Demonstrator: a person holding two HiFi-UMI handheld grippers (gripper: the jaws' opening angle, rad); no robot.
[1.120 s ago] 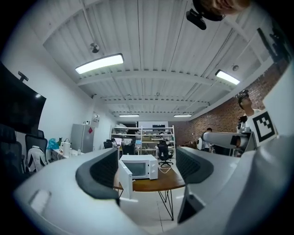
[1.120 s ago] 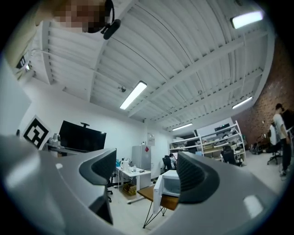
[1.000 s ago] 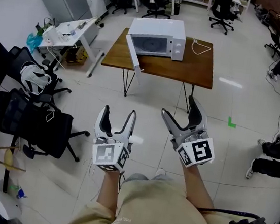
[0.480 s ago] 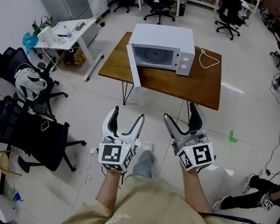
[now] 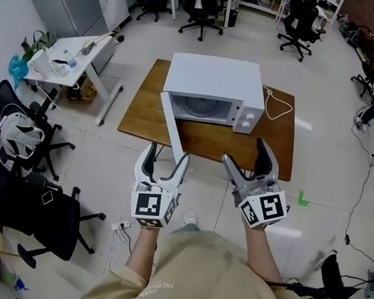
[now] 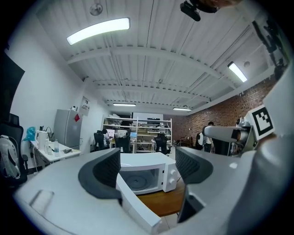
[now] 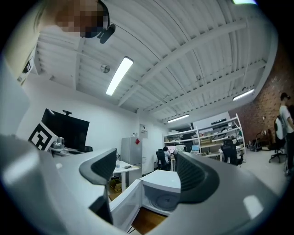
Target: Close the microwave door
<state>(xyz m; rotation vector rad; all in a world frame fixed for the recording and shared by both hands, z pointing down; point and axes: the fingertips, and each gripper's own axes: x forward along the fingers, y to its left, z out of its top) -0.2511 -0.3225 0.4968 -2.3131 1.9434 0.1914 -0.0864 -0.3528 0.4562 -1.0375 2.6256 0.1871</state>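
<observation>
Head view: white microwave (image 5: pixel 212 90) stands toward the back edge of the wooden worktop (image 5: pixel 272 150). Its door (image 5: pixel 171 126) is swung wide open at its left, with the free end over the worktop's front edge. Left gripper (image 5: pixel 166 155) is just off that free end. Right gripper (image 5: pixel 246 153) is at the front edge, further right.

Left gripper view: fingers (image 6: pixel 105 172) spread, holding nothing, with the open door and oven cavity framed between them.

Right gripper view: fingers (image 7: pixel 195 176) spread, empty, with the microwave beyond.
</observation>
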